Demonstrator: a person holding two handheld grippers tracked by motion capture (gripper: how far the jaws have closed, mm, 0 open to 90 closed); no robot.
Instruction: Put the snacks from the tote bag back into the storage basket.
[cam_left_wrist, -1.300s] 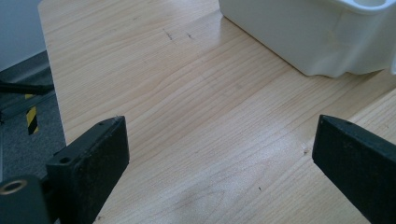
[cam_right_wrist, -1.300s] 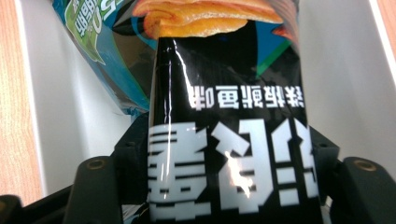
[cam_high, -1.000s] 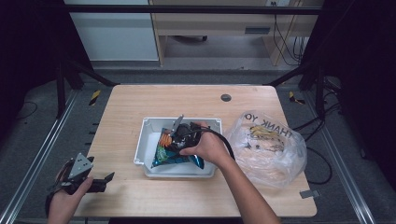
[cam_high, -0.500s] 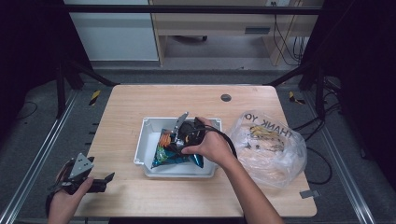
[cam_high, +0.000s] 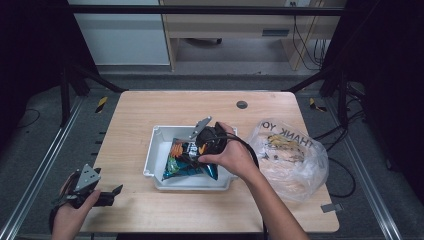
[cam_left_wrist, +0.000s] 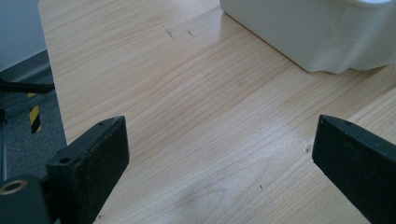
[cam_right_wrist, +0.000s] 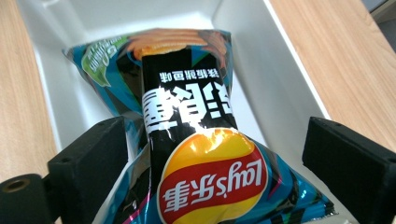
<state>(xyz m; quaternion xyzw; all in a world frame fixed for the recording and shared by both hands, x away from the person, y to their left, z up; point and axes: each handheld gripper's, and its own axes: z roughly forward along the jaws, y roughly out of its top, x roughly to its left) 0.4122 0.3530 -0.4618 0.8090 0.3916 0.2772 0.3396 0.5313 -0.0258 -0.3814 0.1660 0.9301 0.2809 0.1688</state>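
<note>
Right gripper (cam_right_wrist: 215, 186) hovers wide open over the chip bag (cam_right_wrist: 191, 140) lying in the white tub (cam_high: 160, 150), so releasing looks done; next comes lifting clear.

A blue-and-black Lay's chip bag (cam_right_wrist: 205, 154), puffed and glossy, lies flat inside a white rectangular bin (cam_high: 156, 155) at the middle of the wooden table (cam_high: 150, 107), its length running along the bin, logo end nearest the right gripper's camera
</note>
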